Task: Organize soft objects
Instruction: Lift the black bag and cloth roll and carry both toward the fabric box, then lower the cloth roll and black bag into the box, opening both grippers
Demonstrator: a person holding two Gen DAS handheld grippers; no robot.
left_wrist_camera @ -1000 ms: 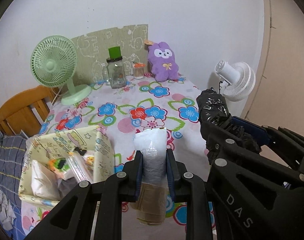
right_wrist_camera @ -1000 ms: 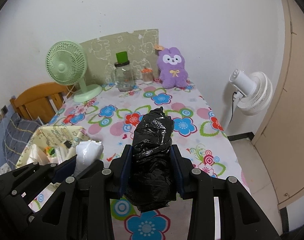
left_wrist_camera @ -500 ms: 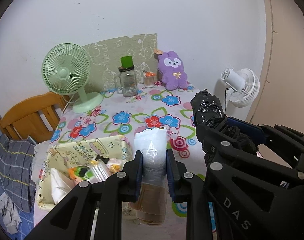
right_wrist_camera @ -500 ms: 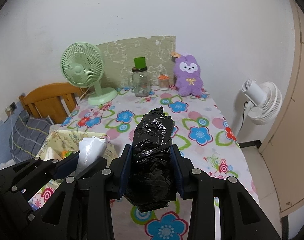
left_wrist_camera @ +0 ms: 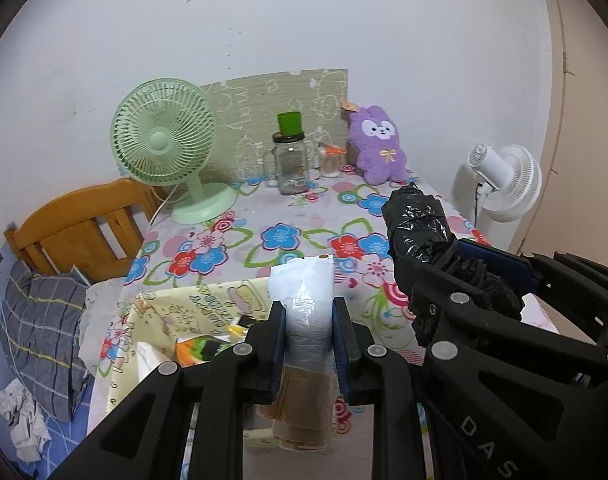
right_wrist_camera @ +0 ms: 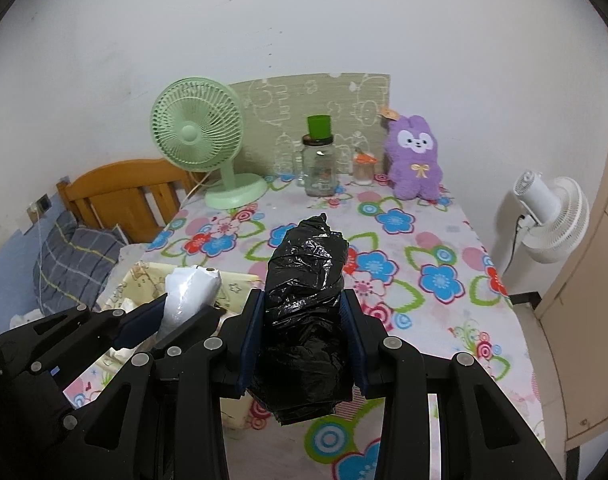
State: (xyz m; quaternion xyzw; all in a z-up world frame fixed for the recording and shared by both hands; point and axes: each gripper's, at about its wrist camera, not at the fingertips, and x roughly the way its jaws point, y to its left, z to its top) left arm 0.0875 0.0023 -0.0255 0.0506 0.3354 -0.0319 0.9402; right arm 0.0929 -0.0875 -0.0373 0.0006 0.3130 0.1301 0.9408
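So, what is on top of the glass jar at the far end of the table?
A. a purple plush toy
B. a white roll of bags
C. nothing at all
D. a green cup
D: a green cup stands on the lid of the glass jar, while the purple plush toy sits on the table to its right, apart from it.
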